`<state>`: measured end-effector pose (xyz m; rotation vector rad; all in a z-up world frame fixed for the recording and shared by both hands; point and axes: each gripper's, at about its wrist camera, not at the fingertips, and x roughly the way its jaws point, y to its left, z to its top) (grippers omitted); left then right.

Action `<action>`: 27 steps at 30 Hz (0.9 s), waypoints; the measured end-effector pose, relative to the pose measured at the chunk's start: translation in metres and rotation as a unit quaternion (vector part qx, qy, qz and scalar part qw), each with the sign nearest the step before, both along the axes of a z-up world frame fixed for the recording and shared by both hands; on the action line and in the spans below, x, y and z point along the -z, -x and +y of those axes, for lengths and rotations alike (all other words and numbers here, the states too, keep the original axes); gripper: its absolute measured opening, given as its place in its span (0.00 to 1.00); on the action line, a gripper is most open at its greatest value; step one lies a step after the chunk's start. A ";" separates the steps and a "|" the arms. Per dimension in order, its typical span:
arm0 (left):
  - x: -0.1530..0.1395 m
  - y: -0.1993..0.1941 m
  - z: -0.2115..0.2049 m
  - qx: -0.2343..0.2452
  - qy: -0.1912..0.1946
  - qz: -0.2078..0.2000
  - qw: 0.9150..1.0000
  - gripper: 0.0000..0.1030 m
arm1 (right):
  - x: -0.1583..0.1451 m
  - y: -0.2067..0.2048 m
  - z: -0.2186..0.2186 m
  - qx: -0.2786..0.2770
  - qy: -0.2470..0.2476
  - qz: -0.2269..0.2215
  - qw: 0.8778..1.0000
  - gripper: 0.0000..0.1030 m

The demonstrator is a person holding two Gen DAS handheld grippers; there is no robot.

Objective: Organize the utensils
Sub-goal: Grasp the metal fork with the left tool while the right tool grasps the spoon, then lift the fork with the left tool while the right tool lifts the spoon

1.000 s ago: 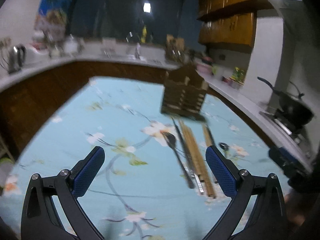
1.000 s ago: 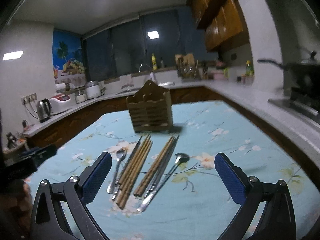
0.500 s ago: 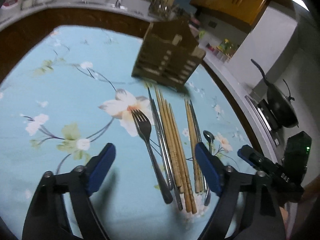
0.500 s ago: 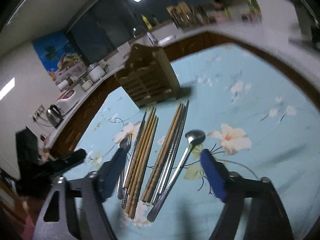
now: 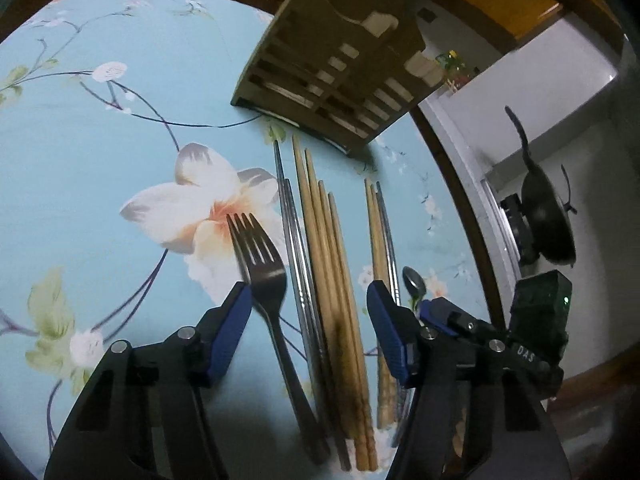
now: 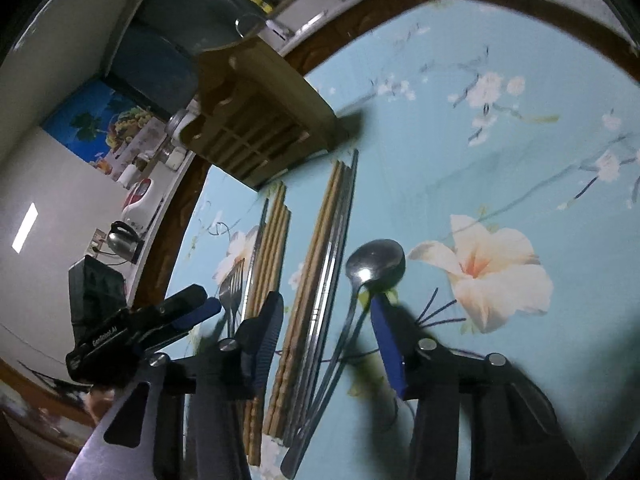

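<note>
On the floral blue tablecloth (image 5: 100,140) lie a fork (image 5: 260,264), metal chopsticks (image 5: 296,260), wooden chopsticks (image 5: 328,260), a second chopstick bundle (image 5: 376,240) and a spoon (image 5: 414,282), all in front of a slatted wooden utensil holder (image 5: 336,64). My left gripper (image 5: 308,296) hangs low over the fork and the first chopsticks. Its jaws are closing, with those utensils between them but no pad touching. My right gripper (image 6: 326,308) straddles the second chopstick bundle (image 6: 316,272) and the spoon (image 6: 376,260) handle. Its jaws are closing too, with no pad pressing.
The two grippers sit side by side, and the left gripper's fingers (image 6: 192,308) show beside the fork (image 6: 232,288). A wok (image 5: 548,216) stands on the stove beyond the table's right edge. A kettle (image 6: 122,240) and a cooker (image 6: 140,200) line the left counter.
Both grippers have dropped toward the table and tipped downward over the utensils. Their jaws have narrowed from wide open. The utensils and holder lie where they were.
</note>
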<state>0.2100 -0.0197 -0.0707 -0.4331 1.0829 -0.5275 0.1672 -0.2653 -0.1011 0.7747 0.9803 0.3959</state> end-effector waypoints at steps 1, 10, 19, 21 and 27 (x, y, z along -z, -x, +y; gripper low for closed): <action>0.002 -0.002 0.000 0.002 0.003 0.004 1.000 0.53 | 0.003 -0.001 -0.002 0.002 -0.011 0.002 1.000 0.38; 0.018 -0.025 0.008 0.004 0.042 0.022 0.999 0.17 | 0.016 -0.008 -0.013 0.013 -0.053 0.014 0.998 0.06; 0.000 -0.004 0.014 0.004 0.070 -0.007 0.998 0.03 | -0.011 0.001 -0.011 0.019 -0.036 -0.026 0.999 0.02; -0.017 0.006 0.017 0.004 0.077 -0.028 0.997 0.02 | -0.023 0.006 -0.014 0.021 -0.040 -0.038 0.998 0.02; -0.061 0.029 0.031 -0.003 0.083 -0.081 0.993 0.02 | -0.064 0.015 -0.012 0.029 -0.006 -0.087 0.996 0.03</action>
